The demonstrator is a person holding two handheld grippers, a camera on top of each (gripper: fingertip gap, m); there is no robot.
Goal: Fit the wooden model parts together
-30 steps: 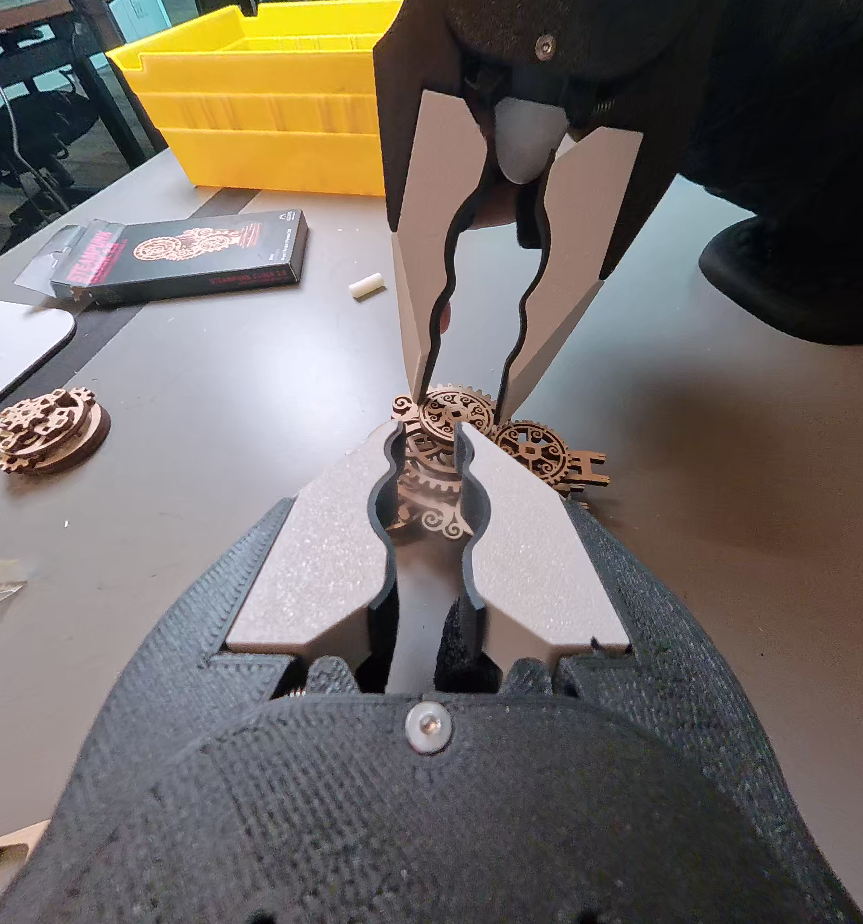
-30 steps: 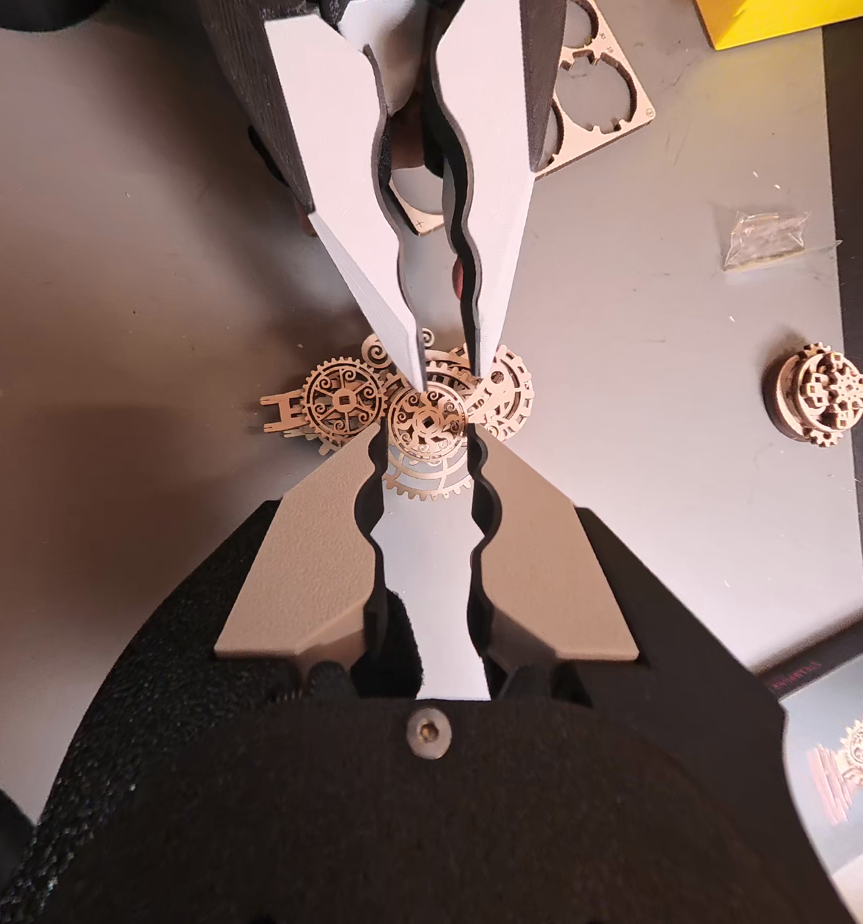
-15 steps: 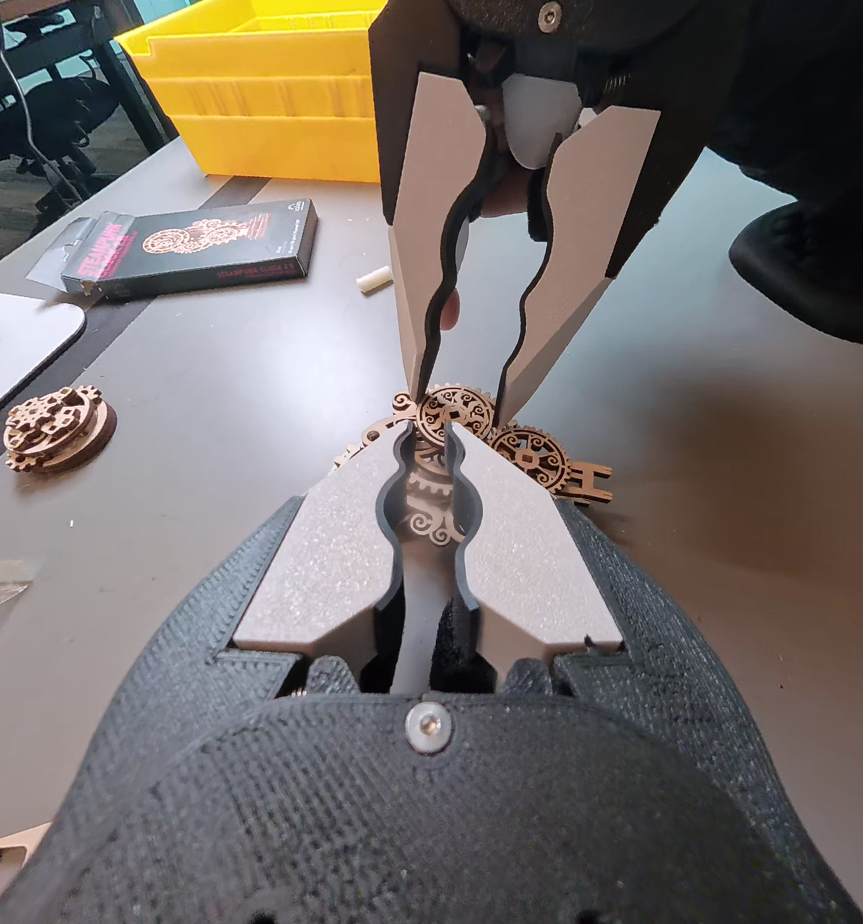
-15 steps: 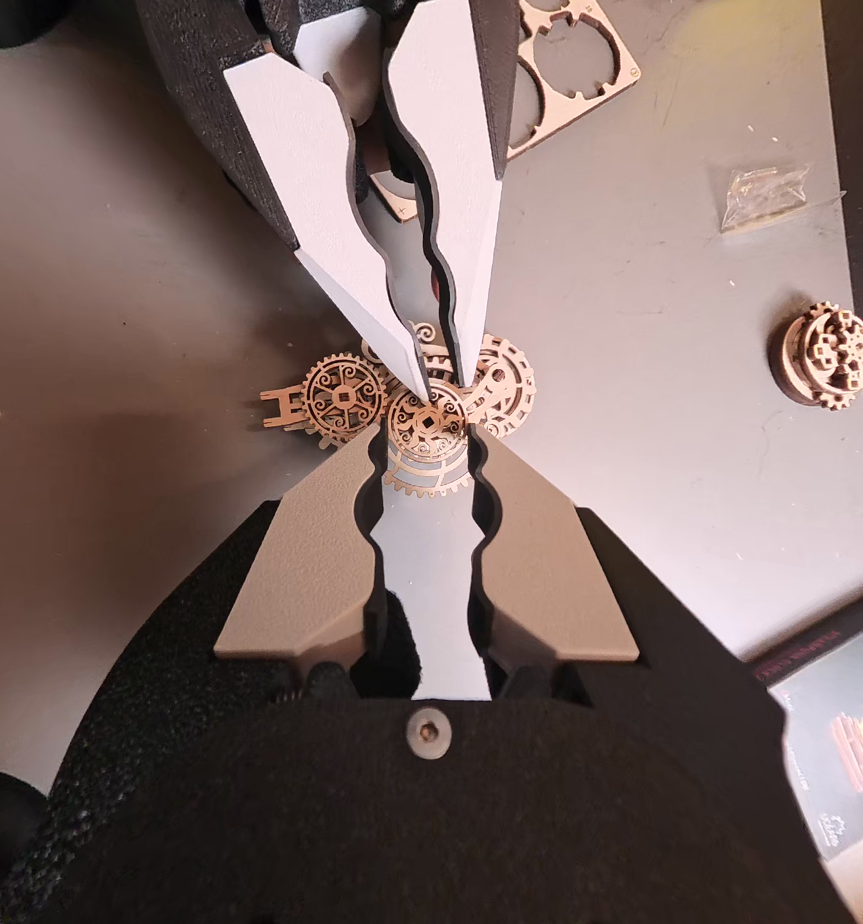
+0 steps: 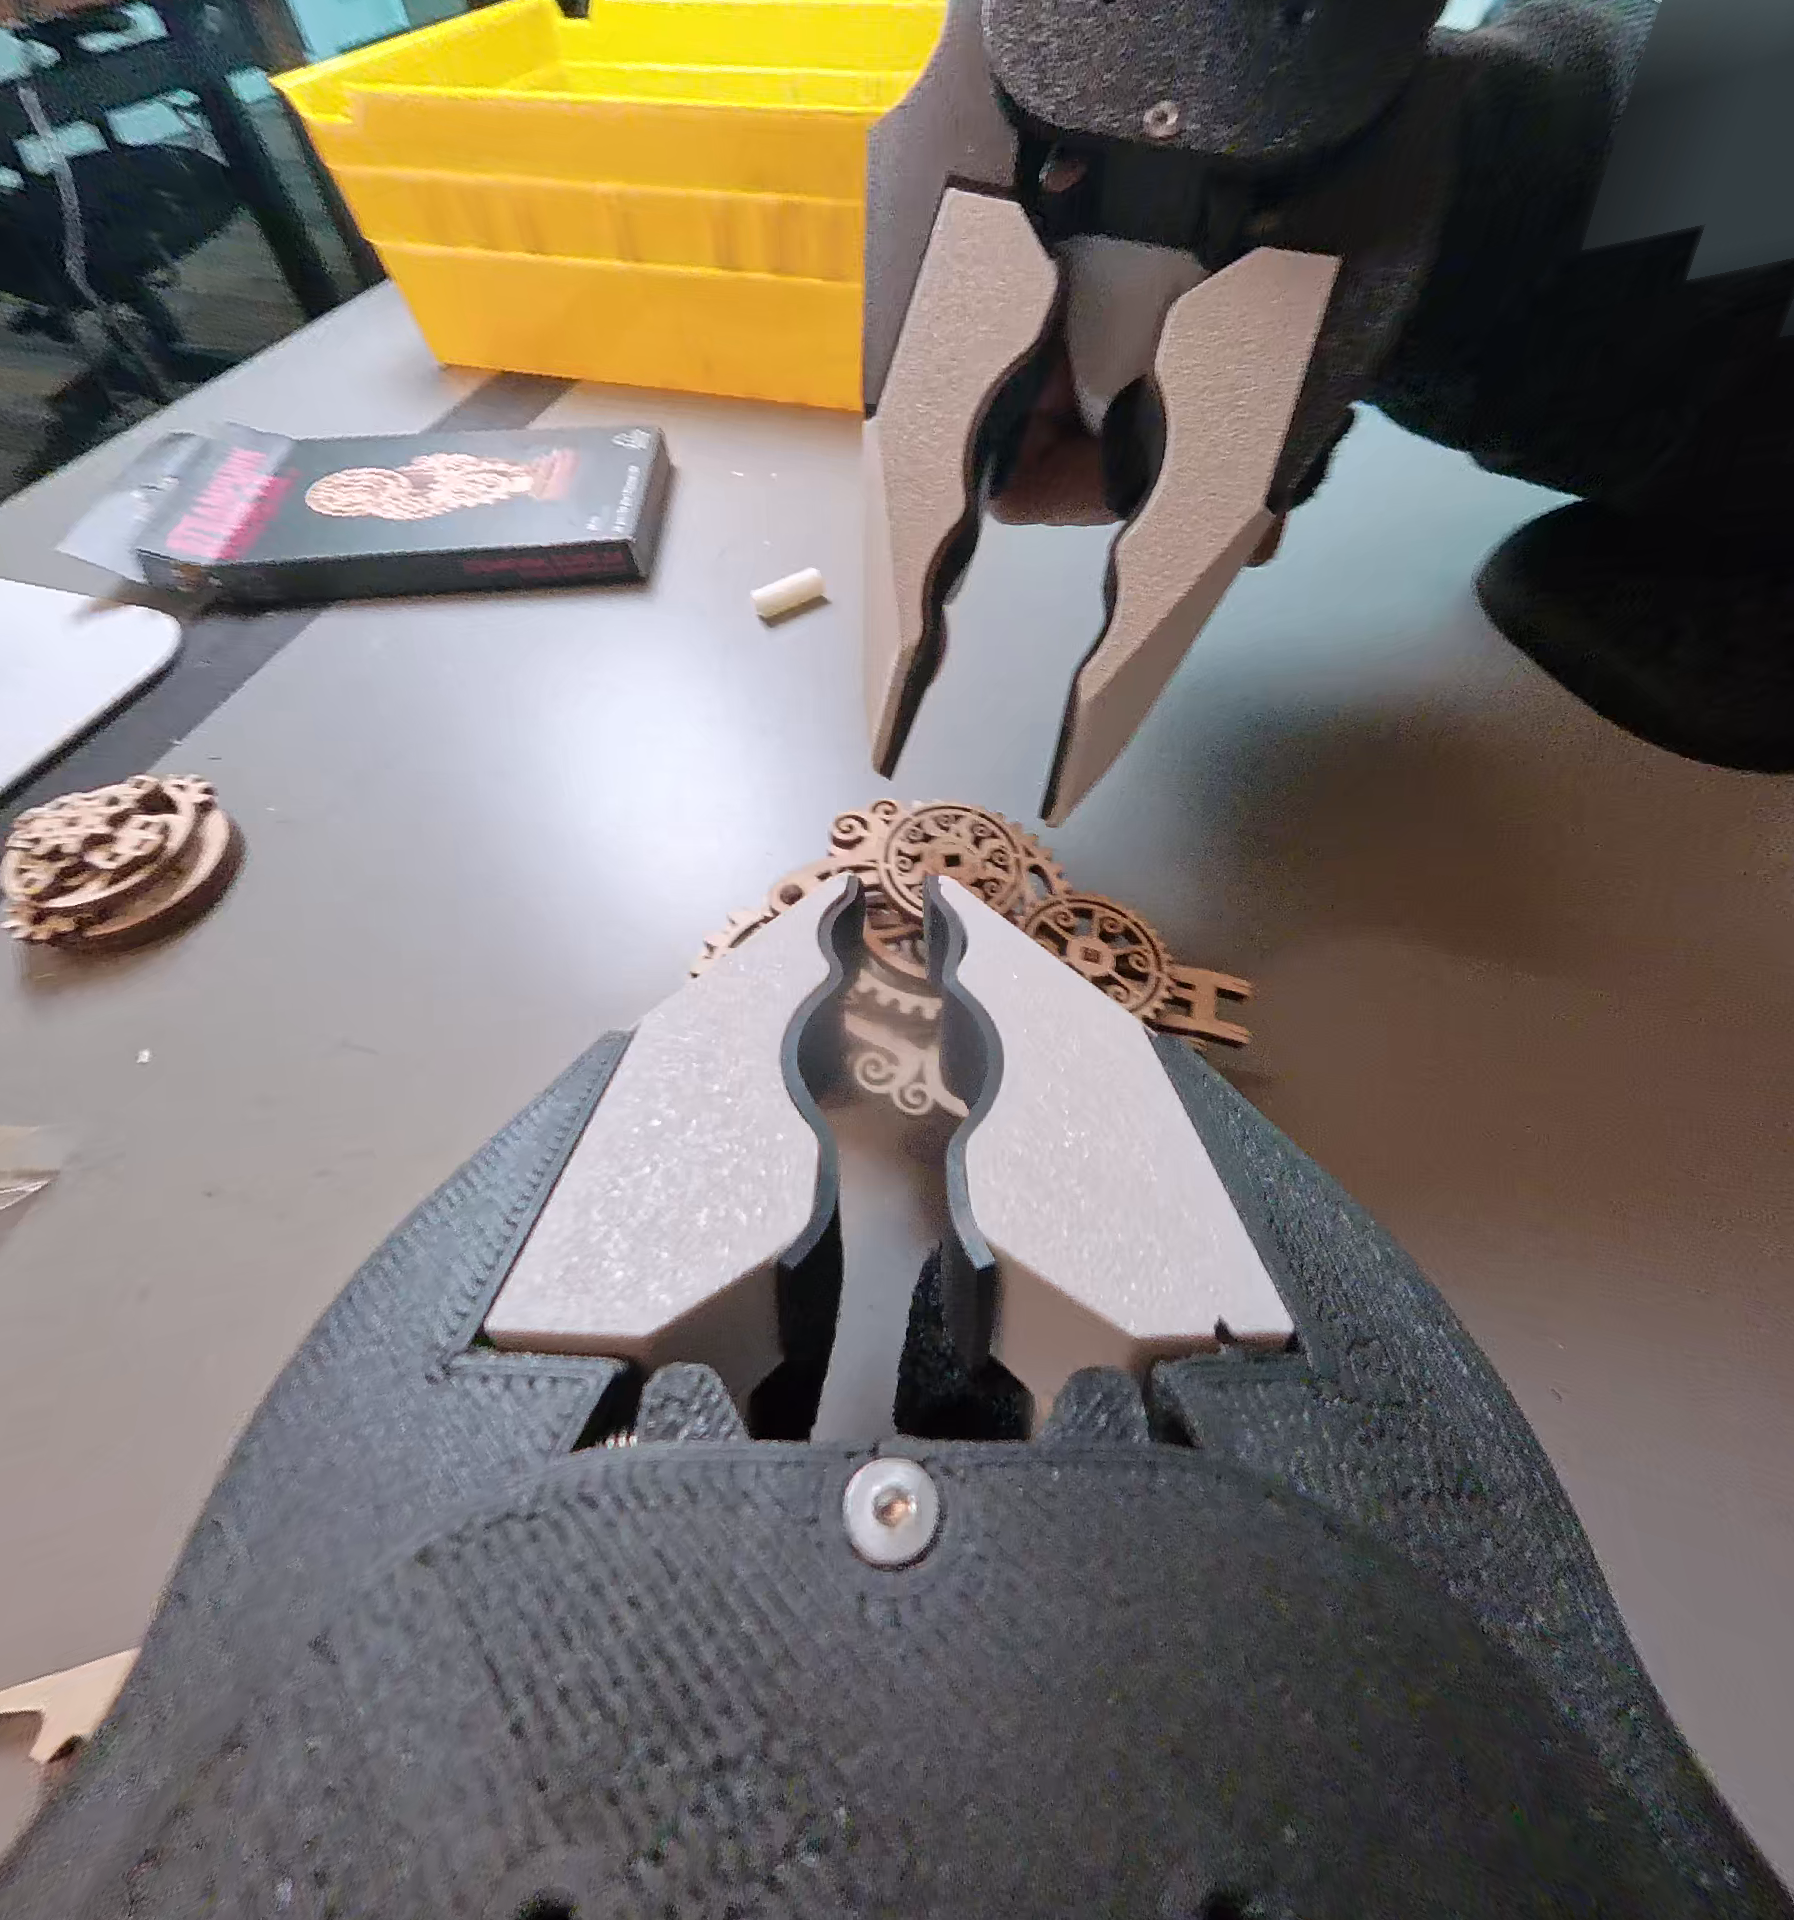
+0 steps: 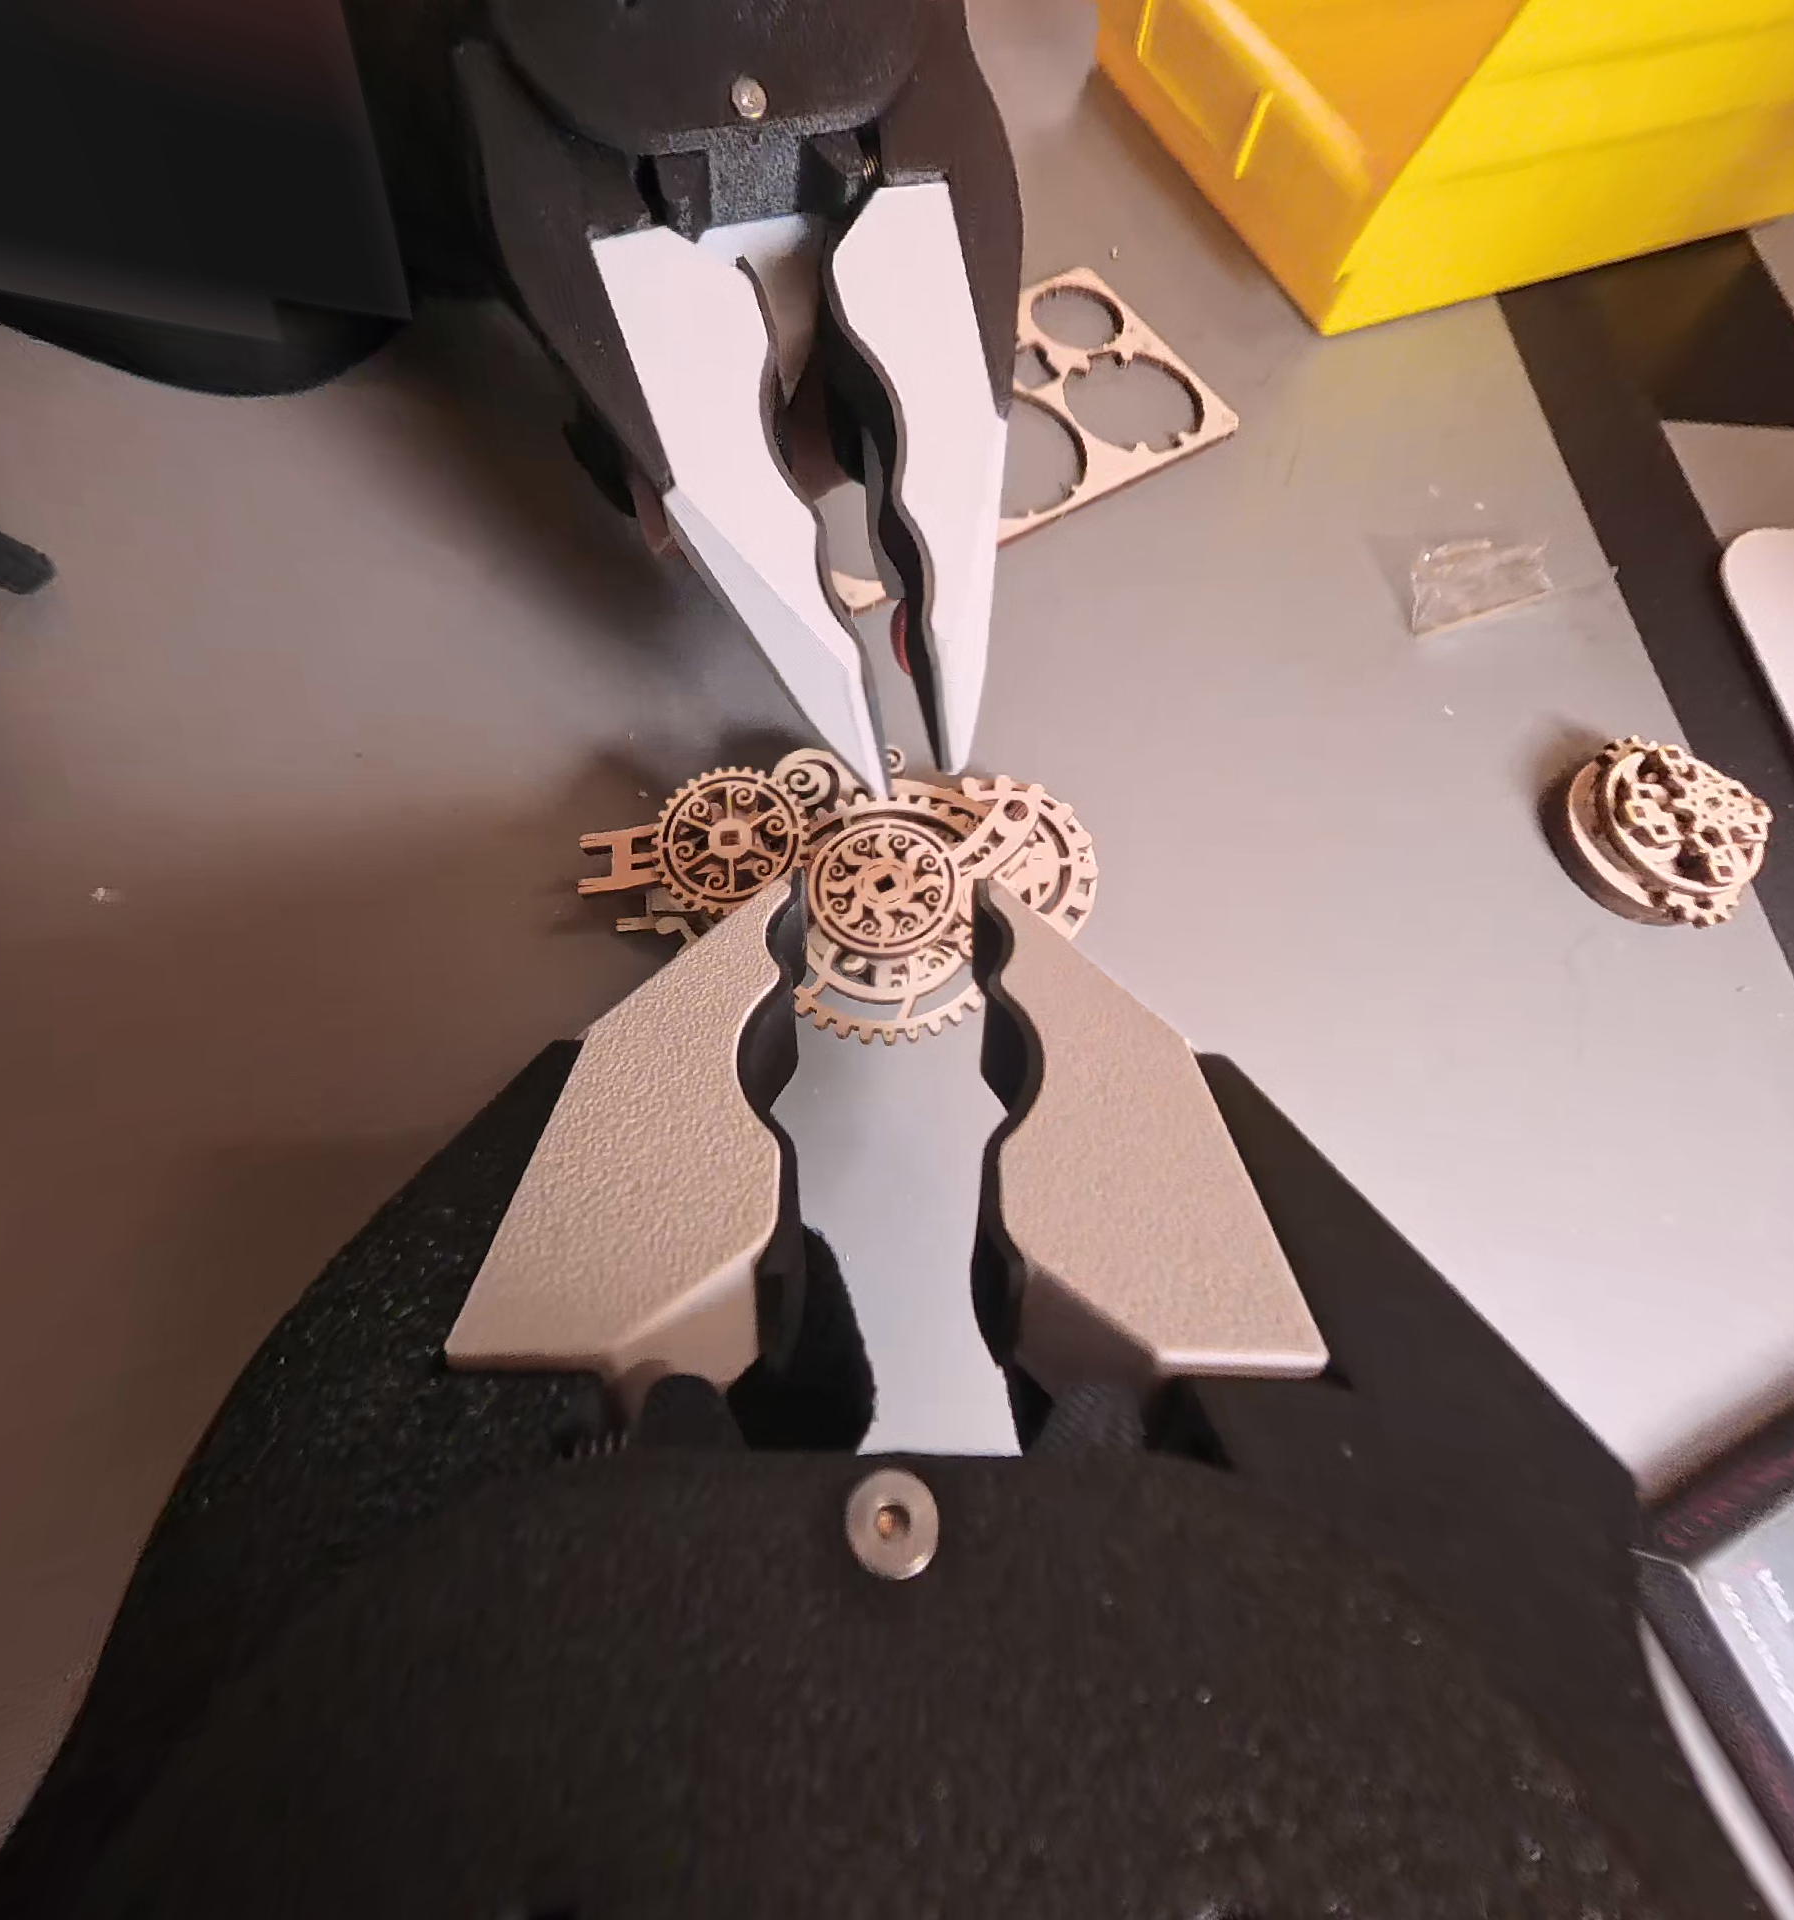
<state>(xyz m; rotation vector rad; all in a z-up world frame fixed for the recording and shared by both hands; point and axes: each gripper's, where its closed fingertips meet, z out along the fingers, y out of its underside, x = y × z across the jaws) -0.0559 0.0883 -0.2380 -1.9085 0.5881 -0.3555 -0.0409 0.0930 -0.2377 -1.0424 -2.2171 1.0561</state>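
The flat wooden gear model (image 5: 1090,951) lies on the grey table (image 5: 457,831). A round fretwork disc (image 5: 950,862) sits on top of it. My left gripper (image 5: 893,883) hovers low over the model's near edge. Its jaws stand a narrow gap apart and nothing is pinched between them. My right gripper (image 5: 971,795) is open and raised above the disc, with its tips clear of it. In the right wrist view the disc (image 6: 877,883) shows between the right gripper's (image 6: 888,888) spread fingers. There the left gripper (image 6: 916,771) points at the model's (image 6: 1038,862) far edge.
A yellow bin (image 5: 612,260) stands at the back. A black box (image 5: 405,509), a small white peg (image 5: 787,597) and a finished gear puck (image 5: 108,873) lie to the left. A punched-out wooden sheet (image 6: 1101,416) and a clear bag (image 6: 1475,582) lie behind the left gripper. Only a small space, under 4 cm, lies between the two pairs of fingers. My right tips are roughly 15 cm from the small white peg (image 5: 787,597).
The left jaws narrowed about a second ago and have stayed so. The right gripper, its jaws still spread, has lifted up and back off the disc. The disc stays on the model.
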